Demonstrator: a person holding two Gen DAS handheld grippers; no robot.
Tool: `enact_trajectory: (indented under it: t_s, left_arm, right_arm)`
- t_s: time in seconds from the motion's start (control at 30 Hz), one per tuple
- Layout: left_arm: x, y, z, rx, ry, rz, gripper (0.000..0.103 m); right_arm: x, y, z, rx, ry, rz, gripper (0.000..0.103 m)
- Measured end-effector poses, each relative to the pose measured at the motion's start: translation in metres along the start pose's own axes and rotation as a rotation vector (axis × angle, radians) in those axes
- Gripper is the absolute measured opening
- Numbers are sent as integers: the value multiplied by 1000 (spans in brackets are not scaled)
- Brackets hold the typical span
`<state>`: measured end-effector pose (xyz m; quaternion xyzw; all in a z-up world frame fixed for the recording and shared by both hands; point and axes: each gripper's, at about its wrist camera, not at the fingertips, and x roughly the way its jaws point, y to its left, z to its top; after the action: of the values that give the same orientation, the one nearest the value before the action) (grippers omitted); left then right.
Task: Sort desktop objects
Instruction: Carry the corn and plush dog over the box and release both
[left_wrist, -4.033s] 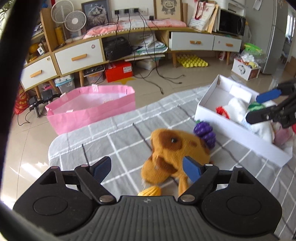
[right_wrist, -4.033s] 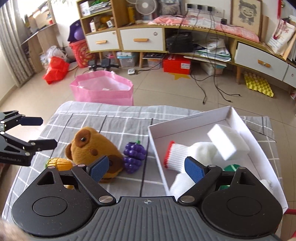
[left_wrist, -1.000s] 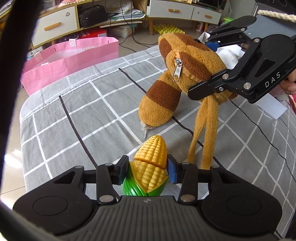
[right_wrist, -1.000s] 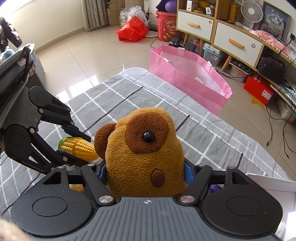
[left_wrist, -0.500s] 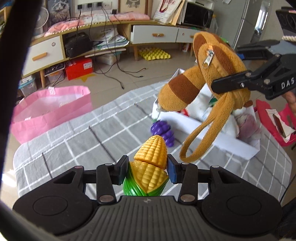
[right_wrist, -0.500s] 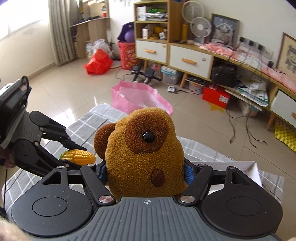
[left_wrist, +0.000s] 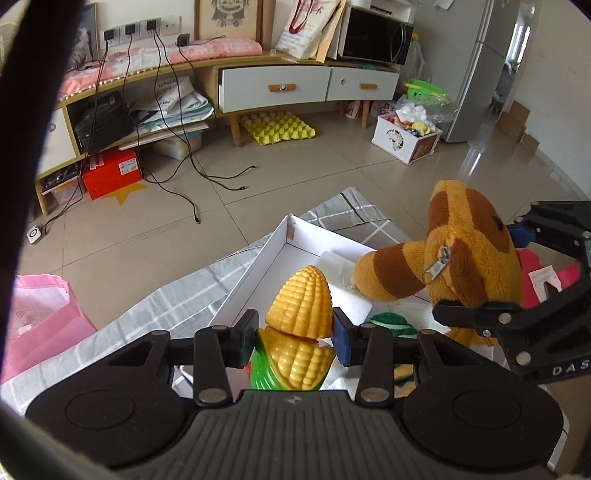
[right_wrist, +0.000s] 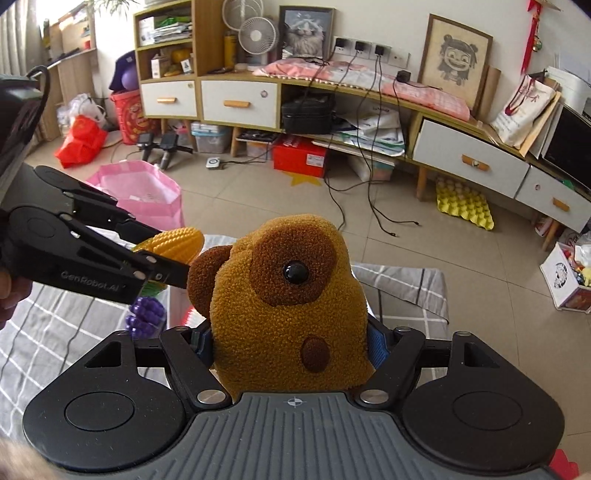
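My left gripper (left_wrist: 295, 334) holds a yellow toy corn (left_wrist: 299, 306) with a green husk over the near end of the open white box (left_wrist: 258, 269); its jaws are closing on the corn, pads against its sides. To its right, a brown plush toy (left_wrist: 469, 258) with a zipper hangs above the box, with my right gripper (left_wrist: 495, 273) shut on it. The right wrist view shows the plush (right_wrist: 288, 288) filling that gripper (right_wrist: 291, 347), the corn (right_wrist: 173, 240) at the left, and purple toy grapes (right_wrist: 146, 317) lying on the cloth below.
A grey checked cloth (left_wrist: 166, 306) covers the table. The box holds white items (left_wrist: 340, 266) and a green piece (left_wrist: 388, 319). A pink bag (left_wrist: 40, 321) stands on the floor to the left. Cabinets, cables and boxes line the far wall.
Both grippers have risen and swung right from the cloth to above the white box, carrying the corn and the plush. The grapes stay on the cloth.
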<state>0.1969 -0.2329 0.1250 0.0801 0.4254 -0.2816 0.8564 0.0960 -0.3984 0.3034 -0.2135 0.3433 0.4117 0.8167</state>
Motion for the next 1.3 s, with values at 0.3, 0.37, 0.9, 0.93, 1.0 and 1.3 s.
enact_trajectory:
  t_s: [0.3, 0.37, 0.9, 0.93, 1.0, 1.3]
  left_arm:
    - [42, 1, 8, -58, 47, 44, 37]
    - [45, 4, 7, -64, 55, 53, 37]
    - [25, 12, 15, -114, -29, 49, 89]
    - [20, 12, 14, -105, -34, 51, 90]
    - [8, 12, 12, -94, -46, 56, 90]
    - [-40, 32, -14, -111, -62, 88, 91]
  right_arm:
    - [28, -32, -15, 48, 29, -61, 79]
    - [41, -33, -18, 41, 56, -83, 80]
    - [60, -48, -39, 53, 120, -143, 102]
    - [58, -50, -38, 57, 118, -134, 102]
    - [54, -53, -37, 59, 114, -125, 102]
    - [23, -62, -32, 87, 60, -130, 102]
